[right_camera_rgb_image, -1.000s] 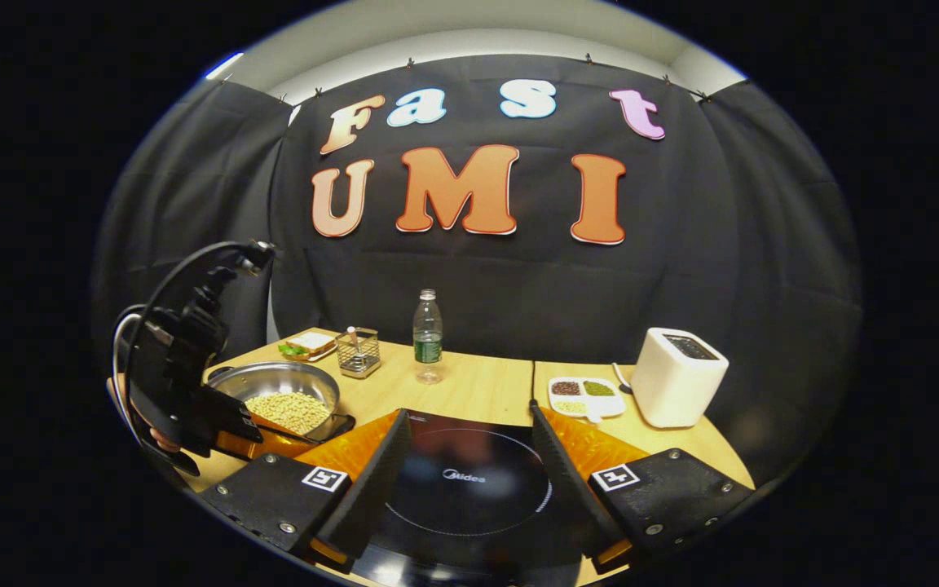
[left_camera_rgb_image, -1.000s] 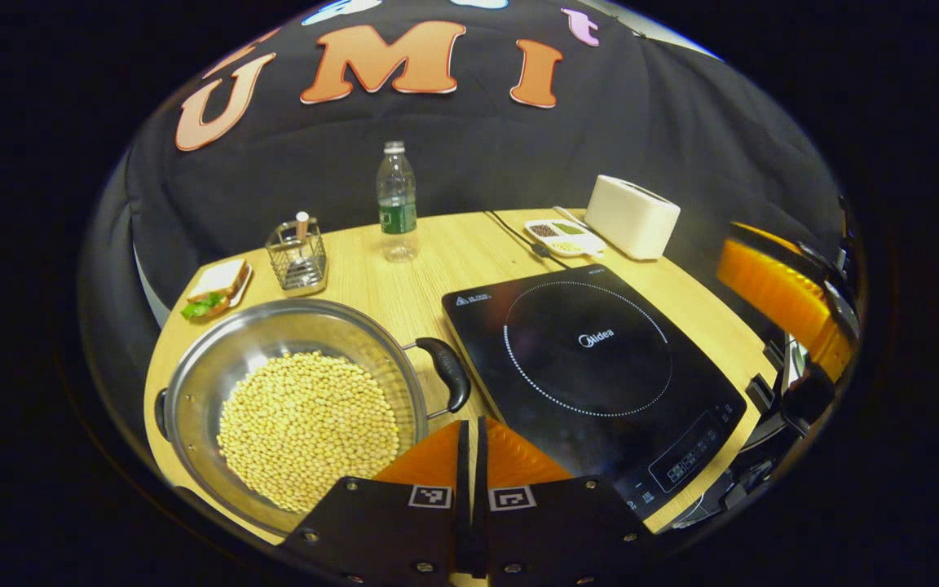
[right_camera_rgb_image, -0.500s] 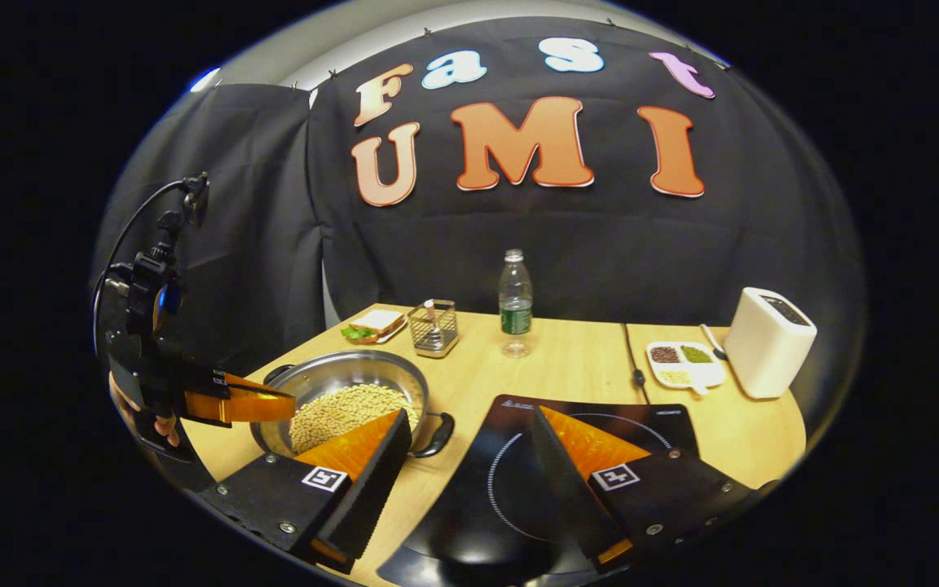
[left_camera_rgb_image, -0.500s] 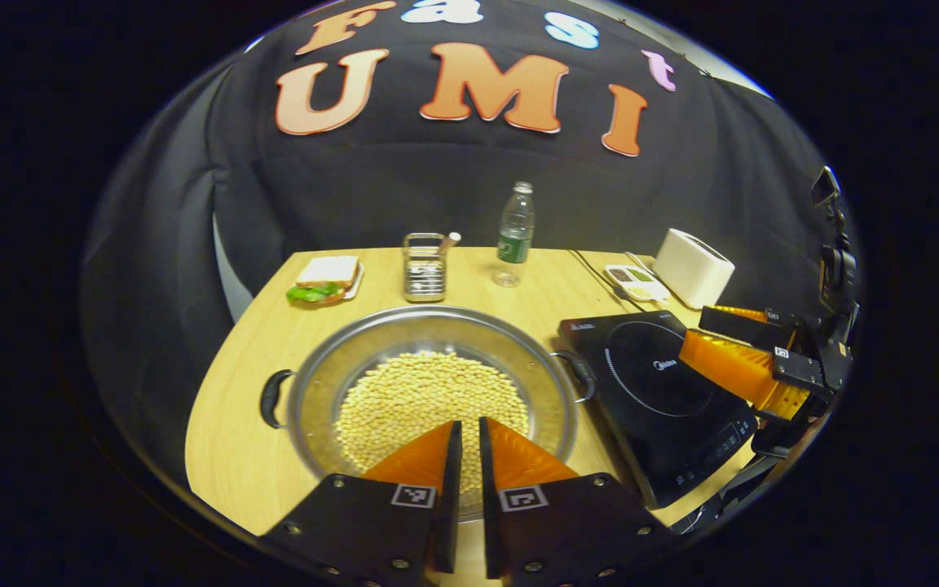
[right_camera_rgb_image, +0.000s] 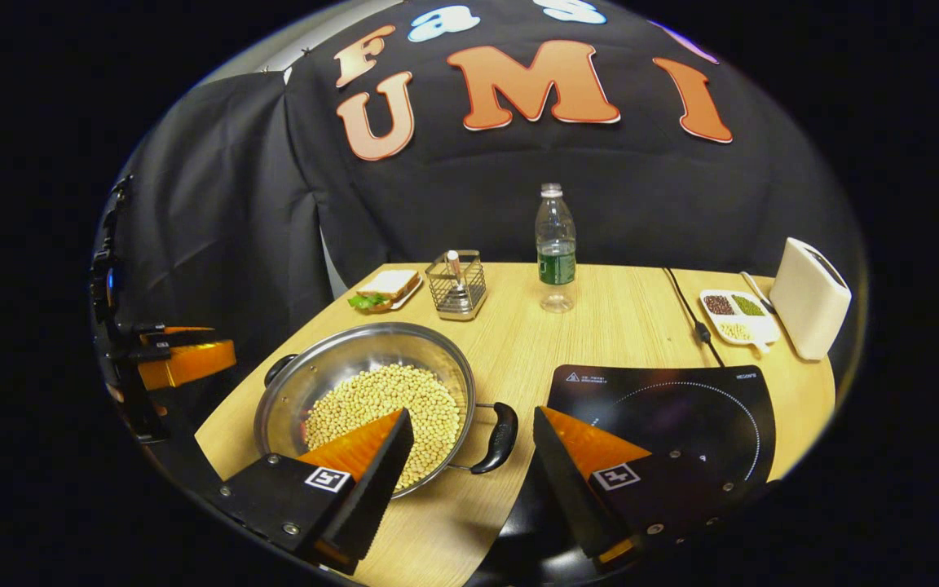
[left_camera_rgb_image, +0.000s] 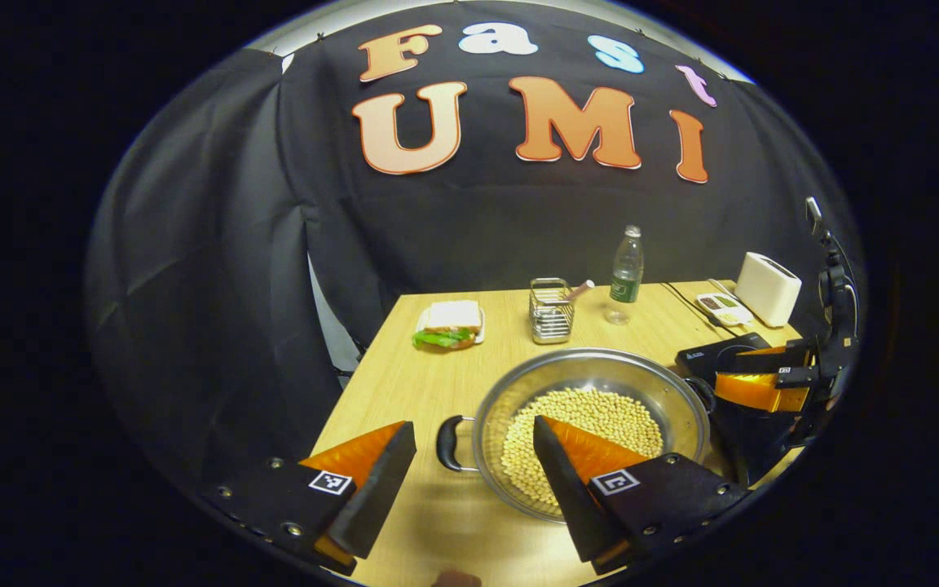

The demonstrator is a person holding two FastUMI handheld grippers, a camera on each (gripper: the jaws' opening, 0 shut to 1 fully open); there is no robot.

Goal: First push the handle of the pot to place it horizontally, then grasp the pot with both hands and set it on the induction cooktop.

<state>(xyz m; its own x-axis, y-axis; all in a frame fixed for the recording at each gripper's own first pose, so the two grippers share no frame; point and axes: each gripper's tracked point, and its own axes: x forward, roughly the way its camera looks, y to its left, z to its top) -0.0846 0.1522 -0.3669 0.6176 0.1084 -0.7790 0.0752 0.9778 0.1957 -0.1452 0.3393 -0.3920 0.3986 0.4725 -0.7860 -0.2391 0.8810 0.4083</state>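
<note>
Fingers (left_camera_rgb_image: 372,481) of the left gripper (left_camera_rgb_image: 469,481) stand wide apart at the bottom of the left gripper view, holding nothing, with the pot's left handle (left_camera_rgb_image: 449,444) between them. The steel pot (left_camera_rgb_image: 592,383), filled with pale beans (left_camera_rgb_image: 592,416), sits on the worktop (left_camera_rgb_image: 404,383) at lower right. In the right gripper view, the right gripper (right_camera_rgb_image: 473,469) is also spread wide and empty, the pot's right handle (right_camera_rgb_image: 498,436) between its fingers. The induction cooktop (right_camera_rgb_image: 665,416) lies at lower right, beside the pot.

Sandwich plate (right_camera_rgb_image: 386,289), wire caddy (right_camera_rgb_image: 456,284), water bottle (right_camera_rgb_image: 556,248), toaster (right_camera_rgb_image: 810,297).
</note>
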